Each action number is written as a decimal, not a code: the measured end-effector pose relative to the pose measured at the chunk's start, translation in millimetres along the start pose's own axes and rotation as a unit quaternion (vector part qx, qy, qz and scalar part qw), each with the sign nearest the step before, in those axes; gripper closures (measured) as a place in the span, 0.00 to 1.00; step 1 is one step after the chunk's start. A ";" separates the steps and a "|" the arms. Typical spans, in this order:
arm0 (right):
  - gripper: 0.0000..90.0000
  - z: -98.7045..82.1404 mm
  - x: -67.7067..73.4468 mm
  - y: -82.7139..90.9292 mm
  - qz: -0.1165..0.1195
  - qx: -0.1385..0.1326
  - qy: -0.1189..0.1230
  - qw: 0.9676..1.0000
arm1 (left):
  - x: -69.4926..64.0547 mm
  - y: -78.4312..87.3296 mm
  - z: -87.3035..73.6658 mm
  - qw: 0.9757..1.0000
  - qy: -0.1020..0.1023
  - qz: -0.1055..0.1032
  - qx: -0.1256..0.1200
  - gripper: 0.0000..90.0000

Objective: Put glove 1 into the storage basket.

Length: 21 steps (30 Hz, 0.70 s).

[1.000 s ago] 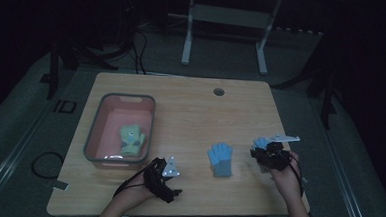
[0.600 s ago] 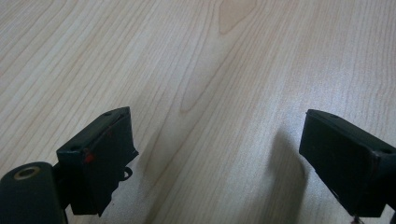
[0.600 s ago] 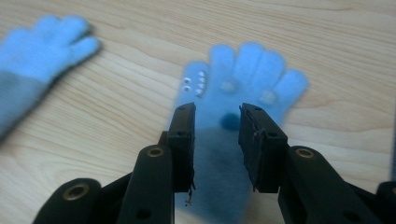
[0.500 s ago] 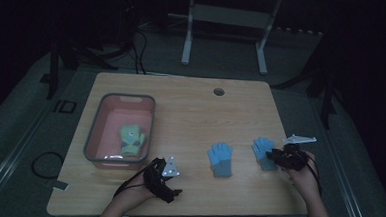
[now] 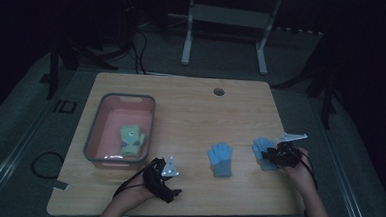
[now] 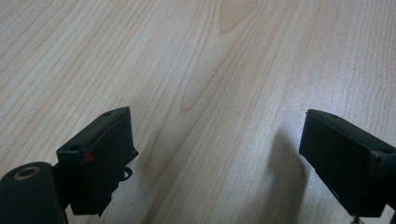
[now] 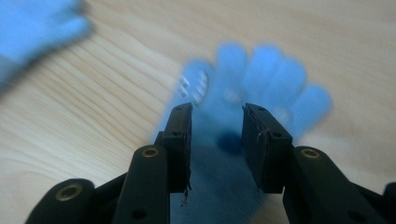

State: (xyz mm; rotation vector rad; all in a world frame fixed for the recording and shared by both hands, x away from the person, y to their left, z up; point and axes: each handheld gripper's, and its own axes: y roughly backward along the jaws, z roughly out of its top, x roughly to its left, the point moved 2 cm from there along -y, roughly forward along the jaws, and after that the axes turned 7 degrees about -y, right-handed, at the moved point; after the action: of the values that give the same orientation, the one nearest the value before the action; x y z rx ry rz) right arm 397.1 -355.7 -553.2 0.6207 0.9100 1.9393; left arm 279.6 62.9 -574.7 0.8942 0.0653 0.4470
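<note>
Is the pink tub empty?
No, a green glove lies inside the pink tub at the left of the table, as the high view shows.

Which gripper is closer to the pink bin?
Left. The left gripper sits just off the pink bin's near right corner; the right gripper is far across the table.

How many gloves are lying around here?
3. One green glove lies in the pink bin; one blue glove lies mid-table; another blue glove lies at the right tongs. More could be hidden under the one in the bin.
</note>
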 end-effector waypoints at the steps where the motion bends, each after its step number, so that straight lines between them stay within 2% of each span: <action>1: 0.71 -0.8 -0.4 -0.4 0.003 -0.004 -0.005 1.000 | 0.0 0.0 0.0 1.000 -0.002 0.000 0.001 0.12; 2: 0.71 -0.8 -0.4 -0.4 0.003 -0.004 -0.005 1.000 | 0.0 0.0 0.0 1.000 -0.002 0.000 0.001 0.12; 4: 0.79 -2.6 3.7 -1.6 -0.009 -0.010 -0.002 1.000 | -0.1 -0.3 -0.2 1.000 -0.002 0.001 0.001 0.12; 5: 0.86 -2.5 5.3 -1.6 -0.012 -0.008 -0.006 1.000 | 0.0 -0.2 -0.3 1.000 -0.003 0.000 0.003 0.12; 7: 0.92 -1.7 9.1 -2.0 -0.019 -0.006 -0.012 1.000 | 0.0 -0.2 -0.2 1.000 -0.003 0.000 0.002 0.12; 8: 0.92 -1.7 9.1 -2.0 -0.019 -0.006 -0.012 1.000 | 0.0 -0.2 -0.2 1.000 -0.003 0.000 0.002 0.12; 9: 0.93 -0.5 12.1 -2.5 -0.030 -0.005 -0.020 0.999 | -0.4 -0.1 0.0 1.000 -0.003 0.001 0.001 0.12; 13: 0.94 1.0 13.0 -0.6 -0.033 -0.006 -0.033 0.999 | -0.1 0.2 -0.1 1.000 -0.004 0.003 0.000 0.12; 15: 0.95 5.0 23.0 12.6 -0.039 -0.019 -0.039 0.998 | 0.9 0.8 -0.3 1.000 -0.001 0.004 0.000 0.12; 17: 0.95 6.1 25.9 16.4 -0.037 -0.019 -0.041 0.998 | 1.0 0.9 -0.1 1.000 -0.001 0.004 -0.002 0.12; 18: 0.95 7.7 32.5 24.4 -0.035 -0.028 -0.045 0.998 | 0.8 0.8 -0.1 1.000 -0.002 0.004 -0.001 0.12; 21: 0.95 8.4 44.1 33.4 -0.027 -0.035 -0.054 0.998 | 0.2 0.4 -0.2 1.000 -0.004 0.003 0.001 0.12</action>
State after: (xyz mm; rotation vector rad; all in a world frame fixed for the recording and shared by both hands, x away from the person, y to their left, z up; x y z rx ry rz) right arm 364.7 -325.8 -518.6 0.6476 0.7804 1.8615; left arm 279.6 63.3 -574.4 0.8990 0.0551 0.4496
